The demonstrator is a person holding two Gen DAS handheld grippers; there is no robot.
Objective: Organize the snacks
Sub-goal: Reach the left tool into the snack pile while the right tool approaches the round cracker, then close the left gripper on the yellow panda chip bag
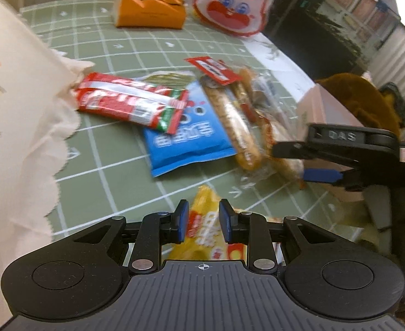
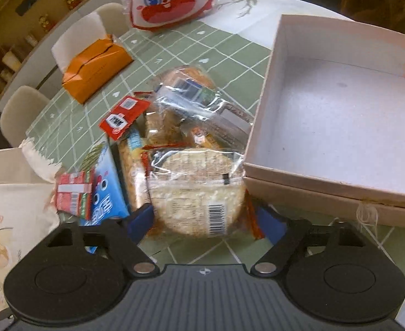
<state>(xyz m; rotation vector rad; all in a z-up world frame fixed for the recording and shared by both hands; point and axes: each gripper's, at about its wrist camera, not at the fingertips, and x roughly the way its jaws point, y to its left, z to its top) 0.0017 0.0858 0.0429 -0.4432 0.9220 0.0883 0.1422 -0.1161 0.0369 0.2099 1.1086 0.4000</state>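
My left gripper (image 1: 203, 220) points down at the table and is shut on a yellow snack packet (image 1: 203, 209) that runs between its blue pads. My right gripper (image 2: 206, 220) straddles a round rice cracker packet (image 2: 196, 193) lying at the near end of a snack pile. One blue pad stands at each side of the wrapper, and I see no squeeze on it. In the left wrist view the right gripper (image 1: 293, 161) reaches in from the right at that same pile. An open, empty pink box (image 2: 312, 190) sits just right of the pile.
The pile also holds a red packet (image 1: 130, 102), a blue packet (image 1: 185, 138), long cracker packs (image 1: 230, 118) and a small red packet (image 1: 213, 70). A paper bag (image 1: 17, 110) stands at the left. An orange tissue box (image 1: 150, 8) and a rabbit-face bag (image 1: 230, 2) sit farther back.
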